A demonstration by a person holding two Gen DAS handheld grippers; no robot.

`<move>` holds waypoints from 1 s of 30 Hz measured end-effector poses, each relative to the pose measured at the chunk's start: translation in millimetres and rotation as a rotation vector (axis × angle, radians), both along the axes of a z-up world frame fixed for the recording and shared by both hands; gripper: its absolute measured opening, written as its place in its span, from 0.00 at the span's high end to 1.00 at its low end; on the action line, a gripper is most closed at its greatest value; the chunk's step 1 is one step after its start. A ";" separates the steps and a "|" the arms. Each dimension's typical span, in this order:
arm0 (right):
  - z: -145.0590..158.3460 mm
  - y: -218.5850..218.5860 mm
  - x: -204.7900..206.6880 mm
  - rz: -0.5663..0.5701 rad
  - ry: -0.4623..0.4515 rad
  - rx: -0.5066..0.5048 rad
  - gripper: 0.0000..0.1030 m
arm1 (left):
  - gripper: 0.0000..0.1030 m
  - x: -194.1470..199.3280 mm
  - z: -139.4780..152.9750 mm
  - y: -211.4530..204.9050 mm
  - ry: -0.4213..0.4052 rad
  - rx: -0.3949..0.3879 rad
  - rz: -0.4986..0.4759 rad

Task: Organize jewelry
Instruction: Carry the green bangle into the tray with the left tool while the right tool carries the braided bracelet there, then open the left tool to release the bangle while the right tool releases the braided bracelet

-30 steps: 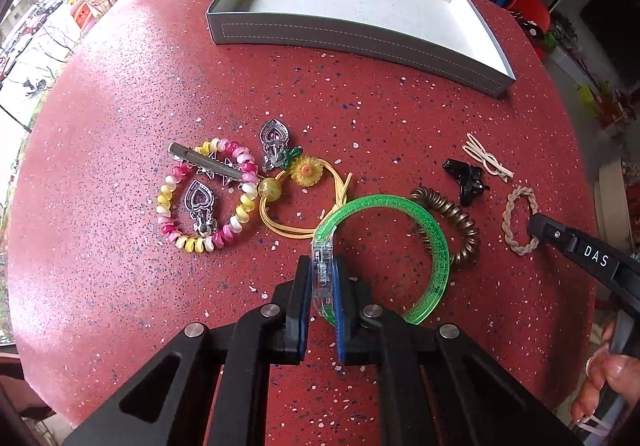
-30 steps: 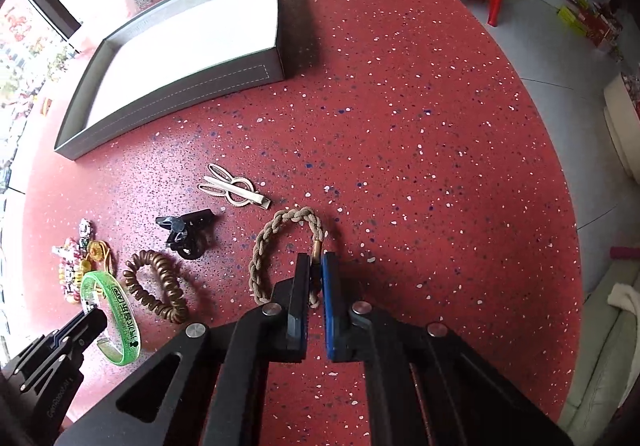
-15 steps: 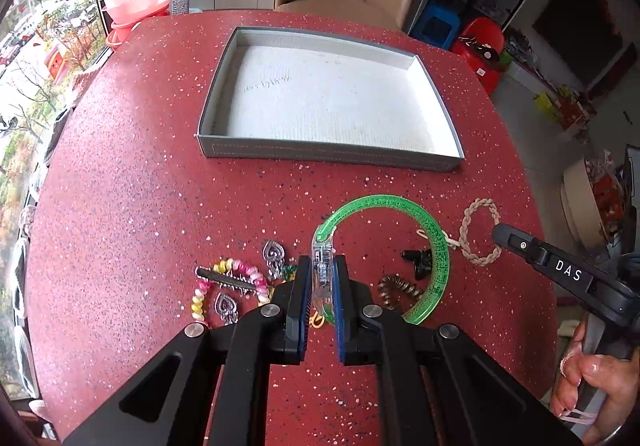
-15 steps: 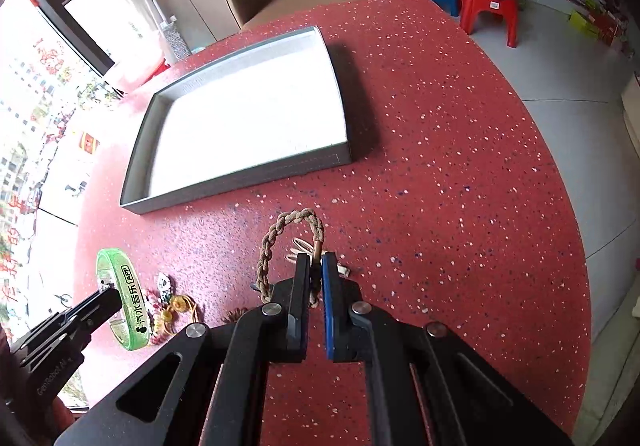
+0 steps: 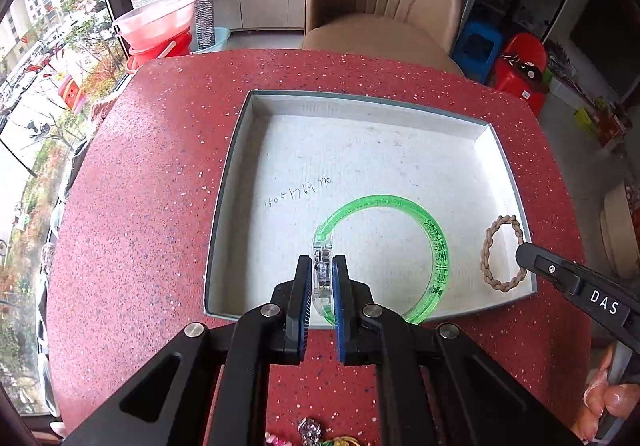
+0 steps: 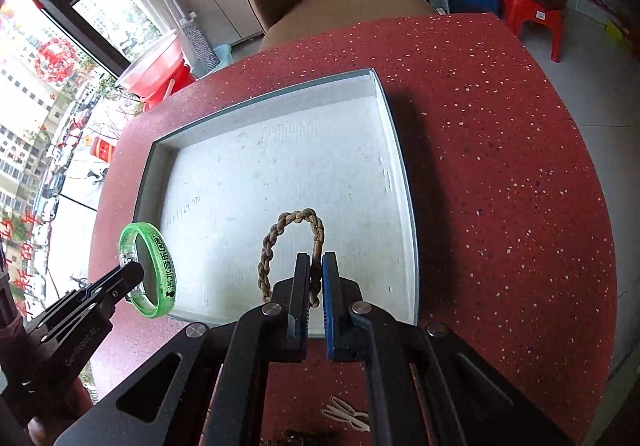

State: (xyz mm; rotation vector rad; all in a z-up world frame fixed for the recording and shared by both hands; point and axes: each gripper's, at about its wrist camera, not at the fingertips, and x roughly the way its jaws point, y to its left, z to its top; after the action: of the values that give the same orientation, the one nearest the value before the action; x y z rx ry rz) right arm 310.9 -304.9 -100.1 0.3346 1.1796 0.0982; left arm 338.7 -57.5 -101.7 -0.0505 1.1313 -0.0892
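Red speckled table (image 5: 152, 205): round top, it carried everything listed and spread beneath and on all sides of both claws. Grey tray (image 5: 224, 205), white-lined: it lay directly ahead of both claws, its near wall just beyond the fingertips; nothing rested on its floor, which showed only a pencilled number. Left gripper (image 5: 322, 278): it was clamped on the clear clasp of the green bangle (image 5: 436, 242), whose ring projected forward and to the right of the jaws, held in the air above the near part of the tray and not yet set down. Right gripper (image 6: 316, 278): it was closed on the braided rope bracelet (image 6: 268, 250), whose loop stood out ahead and slightly left of the jaws, likewise suspended over the tray near its right wall. Remaining stock, behind and below the claws on the near table: a pale hair clip (image 6: 346, 416) under the right claw; a silver pendant (image 5: 310, 430) among coloured beads at the lower edge of the left view; other pieces were too cropped to identify. Progress, as judged: two items were lifted and positioned for deposit, none delivered; release of both into the tray was outstanding, and the several pieces on the table had yet to be collected, so the task stood at an early stage.
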 end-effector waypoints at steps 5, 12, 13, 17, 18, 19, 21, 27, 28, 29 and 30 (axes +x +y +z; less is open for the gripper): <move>-20.0 -0.2 32.0 0.019 0.032 -0.024 0.94 | 0.72 26.9 -27.3 -8.1 0.025 0.074 -0.011; -44.3 2.2 45.3 0.044 0.092 -0.049 0.93 | 0.72 36.9 -50.4 -20.5 0.033 0.186 -0.038; -45.5 2.4 44.7 0.046 0.095 -0.049 0.92 | 0.72 37.6 -51.8 -21.1 0.035 0.196 -0.043; -43.6 2.7 47.5 0.066 0.093 -0.030 0.77 | 0.72 38.9 -52.0 -23.5 0.035 0.220 -0.052; -42.0 2.2 47.0 0.066 0.087 -0.020 0.67 | 0.72 39.4 -51.2 -22.6 0.038 0.209 -0.049; -38.2 1.1 45.0 0.065 0.077 -0.008 0.62 | 0.72 37.8 -49.1 -22.2 0.033 0.196 -0.044; -33.0 -0.6 41.7 0.062 0.059 0.022 0.61 | 0.72 34.7 -42.7 -20.5 0.011 0.181 -0.037; -9.5 -9.6 20.6 0.046 0.012 0.088 0.57 | 0.00 17.6 -16.4 -18.2 -0.097 0.176 -0.017; -5.7 -10.4 16.8 0.046 0.005 0.092 0.55 | 0.00 15.3 -11.7 -17.9 -0.112 0.175 -0.026; -1.9 -10.8 12.1 0.045 -0.001 0.098 0.54 | 0.00 13.5 -8.8 -17.7 -0.115 0.176 -0.034; 1.1 -12.3 7.0 0.044 -0.006 0.107 0.52 | 0.00 10.6 -5.8 -17.1 -0.117 0.176 -0.038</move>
State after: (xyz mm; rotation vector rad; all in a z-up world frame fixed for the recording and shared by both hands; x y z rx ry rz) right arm 318.0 -317.2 -99.0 0.4024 1.1786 0.2007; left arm 349.3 -74.6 -107.5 0.1311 1.0198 -0.0258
